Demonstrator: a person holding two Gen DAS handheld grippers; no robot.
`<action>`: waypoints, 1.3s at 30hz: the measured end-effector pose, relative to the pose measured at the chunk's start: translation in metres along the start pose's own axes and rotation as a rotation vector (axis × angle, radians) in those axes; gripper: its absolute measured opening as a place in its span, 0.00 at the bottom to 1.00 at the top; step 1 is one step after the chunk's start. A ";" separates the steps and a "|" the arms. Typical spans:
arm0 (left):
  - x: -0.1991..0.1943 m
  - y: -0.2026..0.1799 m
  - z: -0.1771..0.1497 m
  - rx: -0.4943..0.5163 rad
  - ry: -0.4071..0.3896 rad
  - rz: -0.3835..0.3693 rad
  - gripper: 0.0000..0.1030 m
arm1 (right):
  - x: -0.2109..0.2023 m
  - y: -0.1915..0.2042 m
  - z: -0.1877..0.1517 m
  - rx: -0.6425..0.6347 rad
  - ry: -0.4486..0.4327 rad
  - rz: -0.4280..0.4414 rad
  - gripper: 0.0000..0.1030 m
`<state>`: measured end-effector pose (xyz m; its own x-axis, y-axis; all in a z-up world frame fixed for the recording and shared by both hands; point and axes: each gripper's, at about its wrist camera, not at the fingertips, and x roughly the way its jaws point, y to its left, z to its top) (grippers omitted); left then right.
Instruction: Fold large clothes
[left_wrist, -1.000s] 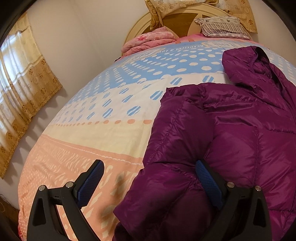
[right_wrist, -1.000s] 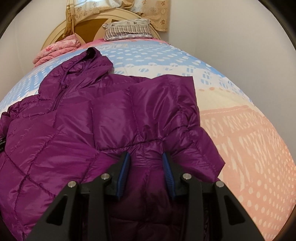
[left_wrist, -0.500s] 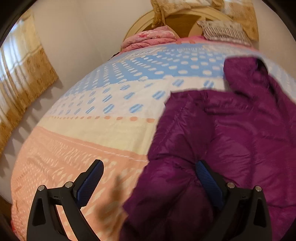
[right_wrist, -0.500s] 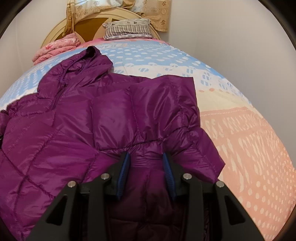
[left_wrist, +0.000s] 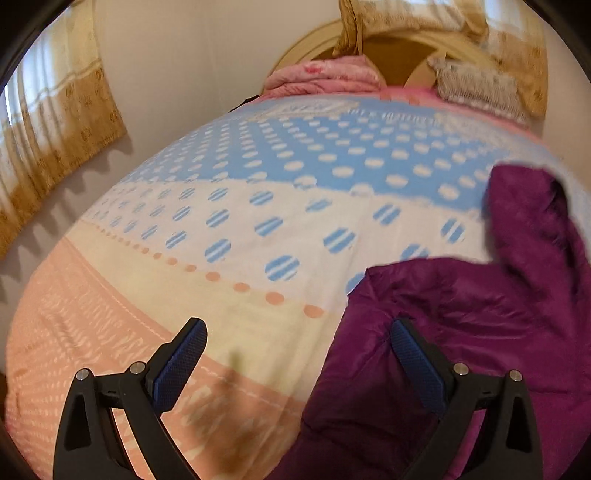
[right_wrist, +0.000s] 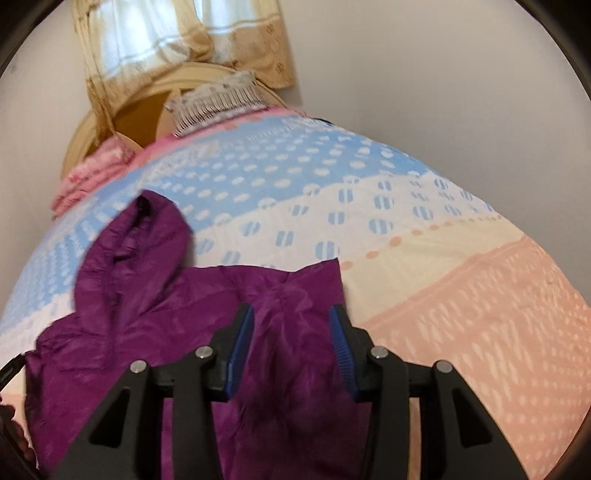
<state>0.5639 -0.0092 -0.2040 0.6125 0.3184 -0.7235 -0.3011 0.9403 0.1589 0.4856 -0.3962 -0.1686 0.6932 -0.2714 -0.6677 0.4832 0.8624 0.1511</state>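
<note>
Purple jacket (right_wrist: 192, 332) spread on the bed (left_wrist: 258, 229), mid-fold

Right gripper (right_wrist: 291, 332) just opening, fabric bunched between its fingers; left gripper (left_wrist: 295, 354) spread wide, holding nothing. Could slip loose, slick puffy fabric

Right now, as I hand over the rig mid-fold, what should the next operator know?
Left hand-held gripper: open, empty, over the purple jacket's edge.
Right hand-held gripper: jaws have just been opening slightly, bunched jacket fabric between them, apparently gripped.
Jacket lies on the bedspread, hood toward the headboard.
Done: no finished fold visible.
Left: fold the jacket.
</note>
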 end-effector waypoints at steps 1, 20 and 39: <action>0.006 -0.005 -0.004 0.014 0.011 0.001 0.97 | 0.016 0.003 -0.005 -0.020 0.037 -0.020 0.44; 0.020 -0.018 -0.015 0.067 0.012 0.029 0.99 | 0.040 -0.007 -0.024 -0.026 0.083 -0.058 0.45; 0.022 -0.016 -0.014 0.043 0.024 -0.007 0.99 | 0.041 -0.003 -0.025 -0.053 0.076 -0.095 0.45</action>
<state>0.5720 -0.0188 -0.2321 0.5965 0.3095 -0.7406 -0.2647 0.9469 0.1825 0.4995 -0.3992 -0.2149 0.6020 -0.3214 -0.7309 0.5142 0.8564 0.0470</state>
